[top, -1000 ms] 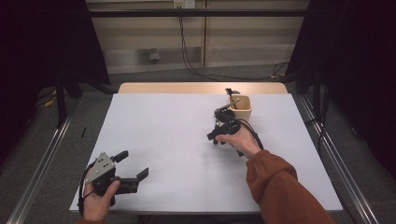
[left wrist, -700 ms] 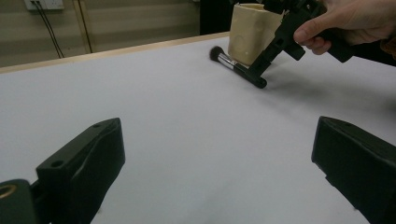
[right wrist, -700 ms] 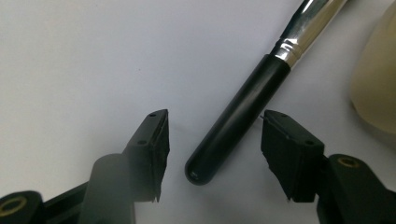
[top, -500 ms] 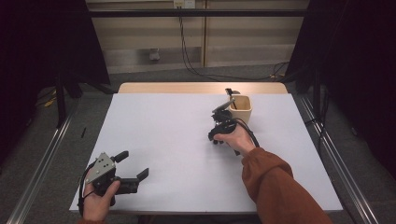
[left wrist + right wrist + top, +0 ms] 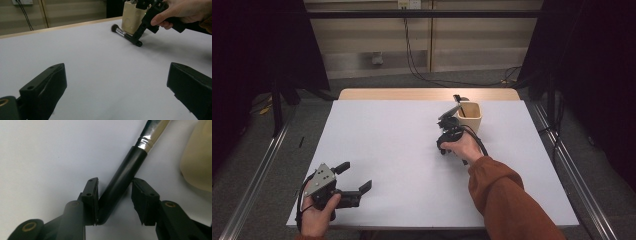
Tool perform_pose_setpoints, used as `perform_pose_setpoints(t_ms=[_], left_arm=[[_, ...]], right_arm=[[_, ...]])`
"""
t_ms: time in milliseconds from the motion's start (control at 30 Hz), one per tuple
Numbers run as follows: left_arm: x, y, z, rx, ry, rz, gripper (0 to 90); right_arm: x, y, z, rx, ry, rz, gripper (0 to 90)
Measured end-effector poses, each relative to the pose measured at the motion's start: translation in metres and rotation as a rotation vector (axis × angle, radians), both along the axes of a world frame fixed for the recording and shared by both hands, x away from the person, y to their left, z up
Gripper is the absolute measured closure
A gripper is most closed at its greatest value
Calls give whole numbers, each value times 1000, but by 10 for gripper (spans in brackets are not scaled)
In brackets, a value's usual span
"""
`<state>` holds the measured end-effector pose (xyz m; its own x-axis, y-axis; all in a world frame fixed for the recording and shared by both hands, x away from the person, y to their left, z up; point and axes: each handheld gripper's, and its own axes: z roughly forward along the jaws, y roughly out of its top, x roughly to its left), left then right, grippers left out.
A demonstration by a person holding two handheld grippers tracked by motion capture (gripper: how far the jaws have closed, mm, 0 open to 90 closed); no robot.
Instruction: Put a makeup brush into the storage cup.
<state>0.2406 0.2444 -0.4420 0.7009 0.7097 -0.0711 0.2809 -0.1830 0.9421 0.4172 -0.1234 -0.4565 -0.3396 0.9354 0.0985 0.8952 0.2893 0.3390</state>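
A makeup brush with a black handle and silver ferrule lies on the white table beside a cream cup. My right gripper points down over it. Its jaws have just been closing and stand on either side of the slanted handle, with a gap still left. From the left gripper view, the brush shows its dark bristles, and the right gripper touches down by the cup. My left gripper rests open and empty near the front left corner.
Something dark sticks up out of the cup. The cup stands close to the right of the right jaw. A wooden strip runs along the table's far edge. Metal rails flank the table.
The right hand has barely shifted beside the cup. The left hand and its gripper have stayed where they were.
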Motion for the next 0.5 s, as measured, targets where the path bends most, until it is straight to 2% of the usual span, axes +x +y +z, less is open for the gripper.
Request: perform_pose_setpoints(t_ms=[167,300,500], left_arm=[[0,0,0,-3,-1,-1,27],[0,0,0,-1,0,0,27],[0,0,0,-2,1,-1,27]], right_arm=[[1,0,0,-33,1,-3,691],[2,0,0,-38,4,7,701],[5,4,2,-81,18,37,722]])
